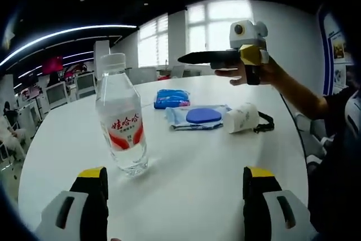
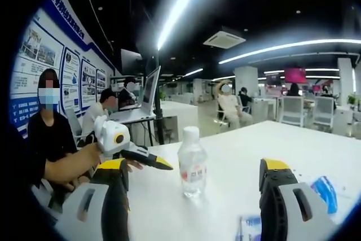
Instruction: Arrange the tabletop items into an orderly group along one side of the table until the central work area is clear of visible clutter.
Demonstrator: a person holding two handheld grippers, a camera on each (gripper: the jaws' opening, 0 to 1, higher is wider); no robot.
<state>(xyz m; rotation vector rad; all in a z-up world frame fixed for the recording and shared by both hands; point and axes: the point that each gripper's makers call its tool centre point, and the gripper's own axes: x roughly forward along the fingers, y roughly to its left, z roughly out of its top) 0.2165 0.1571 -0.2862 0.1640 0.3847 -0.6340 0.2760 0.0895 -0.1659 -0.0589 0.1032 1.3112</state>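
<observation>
Desk (image 1: 214, 184) surface is white, round and glossy, set in an open-plan office with strip lights overhead, bright windows at the far wall, other white desks with monitors, and seated people around.

A clear plastic water bottle with a white cap and a red-and-white label (image 1: 121, 118) stands upright near the left tool (image 1: 175, 204), ahead of its left jaw and touching neither jaw. That tool's yellow-tipped jaws stand wide apart with bare desk between them. In the right gripper view the same bottle (image 2: 192, 163) stands upright between the two tools.

Farther across lie a blue plastic packet (image 1: 172, 99), a flat pale pouch with a dark blue oval patch (image 1: 198, 117) just beside it, and a white paper cup on its side (image 1: 242, 118) touching the pouch's right end, with a black strap (image 1: 265, 123) by the cup.

The right tool (image 2: 192, 207) has its jaws spread wide and holds nothing; in the left gripper view it hangs above the far side of the desk, carried in a hand (image 1: 248, 73).

Open white surface runs from the bottle to the near rim, and the desk's right edge curves close past the cup.
</observation>
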